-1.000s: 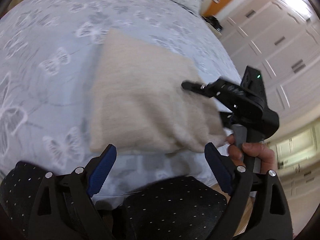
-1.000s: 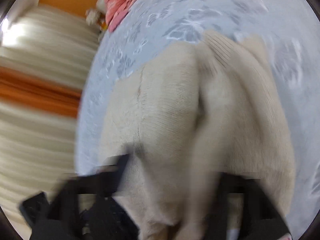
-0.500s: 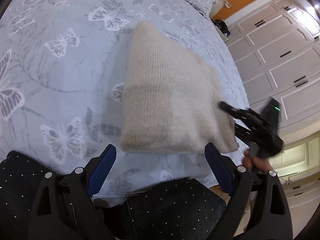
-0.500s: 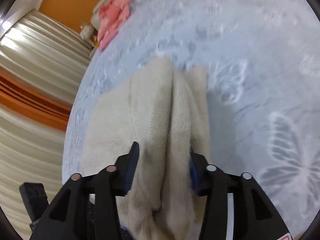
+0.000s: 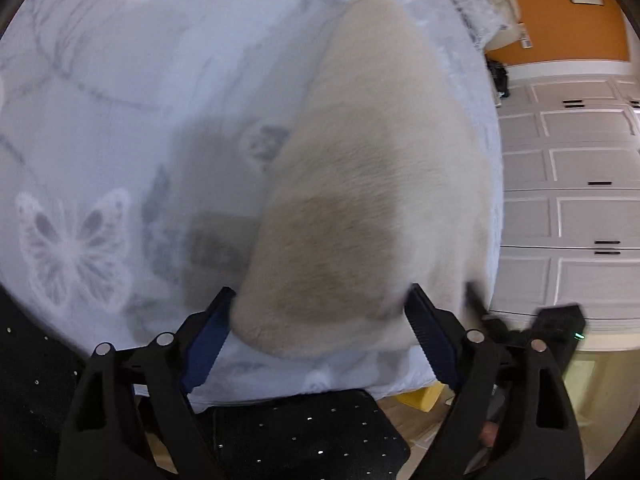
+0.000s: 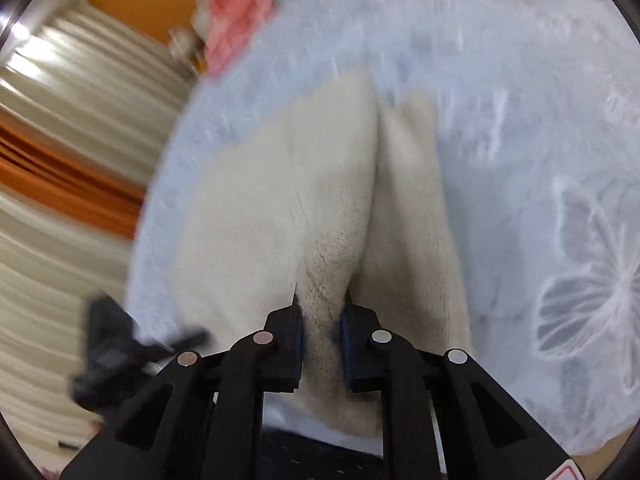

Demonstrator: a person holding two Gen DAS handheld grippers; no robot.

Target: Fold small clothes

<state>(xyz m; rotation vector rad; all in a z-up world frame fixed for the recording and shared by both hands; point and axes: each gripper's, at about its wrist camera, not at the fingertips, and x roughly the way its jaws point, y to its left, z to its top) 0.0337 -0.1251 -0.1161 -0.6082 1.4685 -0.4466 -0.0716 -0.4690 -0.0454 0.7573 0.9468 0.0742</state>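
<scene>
A cream knitted garment (image 5: 372, 168) lies folded on the butterfly-print bedspread (image 5: 100, 100). My left gripper (image 5: 320, 320) is open, its blue-padded jaws wide apart on either side of the garment's near edge. In the right wrist view the same garment (image 6: 312, 200) shows a raised ridge down its middle. My right gripper (image 6: 322, 320) is shut on that ridge of knit at the near end. The right gripper also shows in the left wrist view (image 5: 532, 328), at the garment's right corner. The left gripper shows blurred in the right wrist view (image 6: 120, 352).
Pink clothes (image 6: 240, 20) lie at the far end of the bed. White cupboard doors (image 5: 568, 200) stand past the bed's right edge. Striped curtains (image 6: 72, 160) hang on the other side. My dark dotted trousers (image 5: 304, 432) are at the bed's near edge.
My right gripper has closed from half open onto the garment's ridge. My left gripper has moved in close, its open jaws now around the near edge.
</scene>
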